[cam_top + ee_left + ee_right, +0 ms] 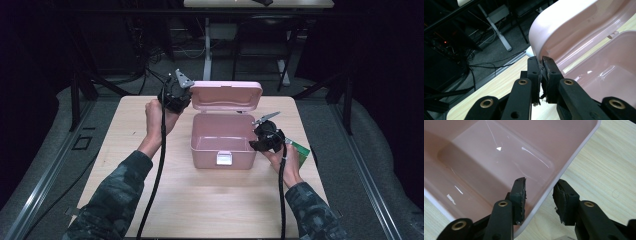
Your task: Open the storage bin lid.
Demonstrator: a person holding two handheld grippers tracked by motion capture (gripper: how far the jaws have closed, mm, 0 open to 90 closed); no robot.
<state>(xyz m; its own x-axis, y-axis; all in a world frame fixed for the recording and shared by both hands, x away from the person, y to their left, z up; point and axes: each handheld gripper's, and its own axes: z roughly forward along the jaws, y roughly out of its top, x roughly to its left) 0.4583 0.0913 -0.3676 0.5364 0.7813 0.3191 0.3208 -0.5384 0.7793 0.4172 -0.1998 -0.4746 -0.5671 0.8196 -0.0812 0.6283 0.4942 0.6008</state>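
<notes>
Black jaws of the right gripper (539, 195) rise nearest the lens in its own view, straddling the right wall of the pink box (223, 145): one pad sits inside the tub, the other outside over the wooden table (150, 165), and a gap shows on both sides of the wall, so they stand spread around it rather than pinching it. From above, that gripper sits at the box's right end, with a green packet (301, 150) just behind the hand. At the far left corner, the left gripper (541, 62) has its jaws pressed together on the edge of the raised lid (569, 30), holding it upright behind the empty tub. The main risk, as I judge it, is the lid: the grip is only a thin pinch near one corner, so a small twist of the left hand could let the rim slip out and the lid drop forward onto the right jaw reaching inside. Closing the right jaws off-centre could also drag or tip the light box across the table.
</notes>
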